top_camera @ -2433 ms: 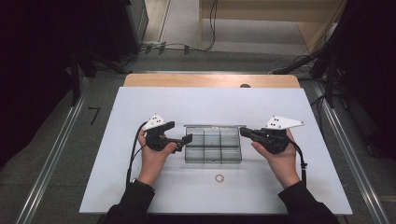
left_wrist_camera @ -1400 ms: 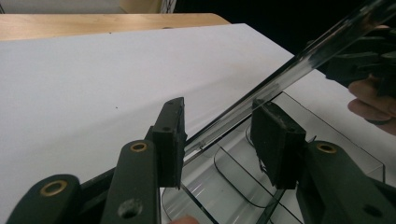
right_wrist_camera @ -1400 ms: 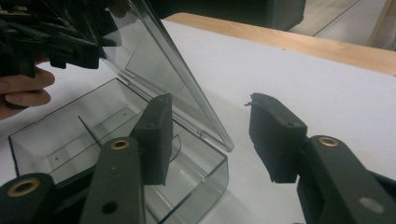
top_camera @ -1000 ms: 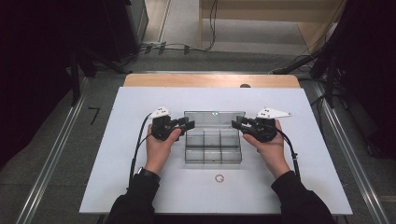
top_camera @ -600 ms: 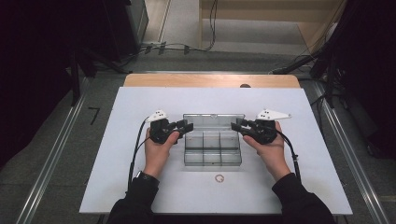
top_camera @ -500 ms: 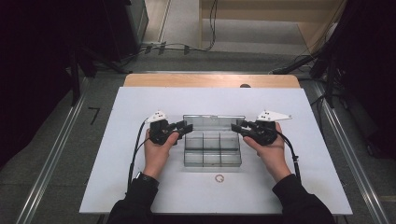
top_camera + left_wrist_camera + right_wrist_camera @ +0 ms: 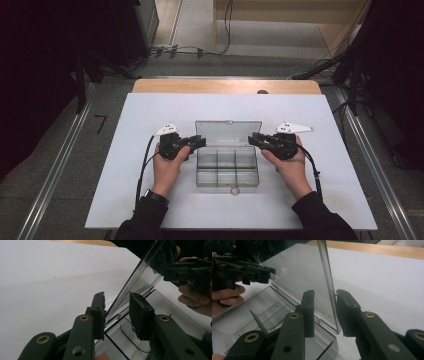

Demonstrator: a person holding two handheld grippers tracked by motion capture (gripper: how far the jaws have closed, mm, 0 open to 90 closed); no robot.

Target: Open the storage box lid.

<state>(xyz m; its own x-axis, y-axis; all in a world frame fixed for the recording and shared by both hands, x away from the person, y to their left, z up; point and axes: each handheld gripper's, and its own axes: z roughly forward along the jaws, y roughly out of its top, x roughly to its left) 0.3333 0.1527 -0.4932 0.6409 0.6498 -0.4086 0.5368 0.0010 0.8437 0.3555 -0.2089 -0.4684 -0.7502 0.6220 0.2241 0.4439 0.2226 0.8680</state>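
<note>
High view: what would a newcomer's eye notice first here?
A clear plastic box sits mid-table on the white board, its lid raised upright. The left gripper and right gripper flank the lid's two side edges; their jaws have just been closing, with the lid edge between the fingers.

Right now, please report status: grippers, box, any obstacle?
Left gripper and right gripper straddle raised clear lid, jaws just closing. Box open, compartments bare. Nothing blocking.

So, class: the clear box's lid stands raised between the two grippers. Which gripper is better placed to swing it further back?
Probably the right gripper: the lid edge stands squarely between its jaws, near both pads. The left gripper also straddles the lid, but there the edge sits close against one jaw only. Both jaws have just been closing.
</note>
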